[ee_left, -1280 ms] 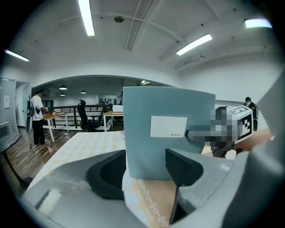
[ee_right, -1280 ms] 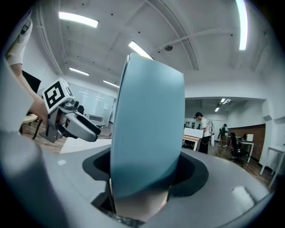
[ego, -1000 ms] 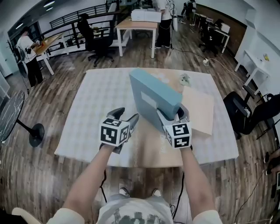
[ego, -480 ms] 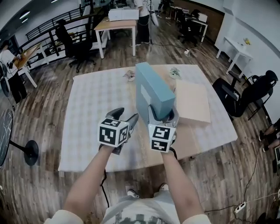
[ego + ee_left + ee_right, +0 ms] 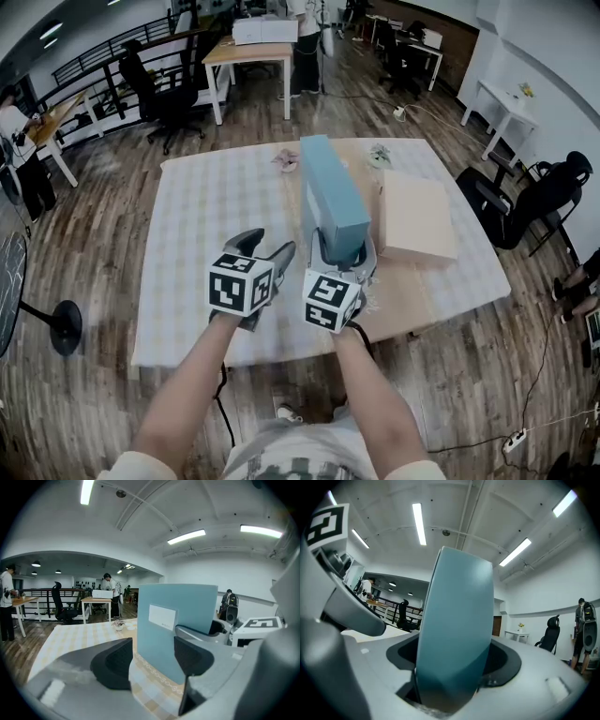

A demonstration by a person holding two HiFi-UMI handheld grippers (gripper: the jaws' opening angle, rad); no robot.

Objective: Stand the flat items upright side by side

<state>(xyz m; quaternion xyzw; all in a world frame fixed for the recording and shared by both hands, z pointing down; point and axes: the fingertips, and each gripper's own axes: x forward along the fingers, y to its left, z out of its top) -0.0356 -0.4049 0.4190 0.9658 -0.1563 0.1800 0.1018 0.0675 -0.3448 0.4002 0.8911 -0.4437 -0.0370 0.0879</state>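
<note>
Opening right claw (image 5: 345,247) around blue box (image 5: 328,192), left claw (image 5: 270,246) wide, empty

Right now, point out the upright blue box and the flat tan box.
blue box (image 5: 333,187), head view, its narrow top side.
tan box (image 5: 417,216), head view, middle of its top face.

Checkered tablecloth (image 5: 206,234), black office chair (image 5: 161,94)

The upright box (image 5: 330,202) stood on the table (image 5: 206,234); the flat box (image 5: 417,217) lay just right of it.
</note>
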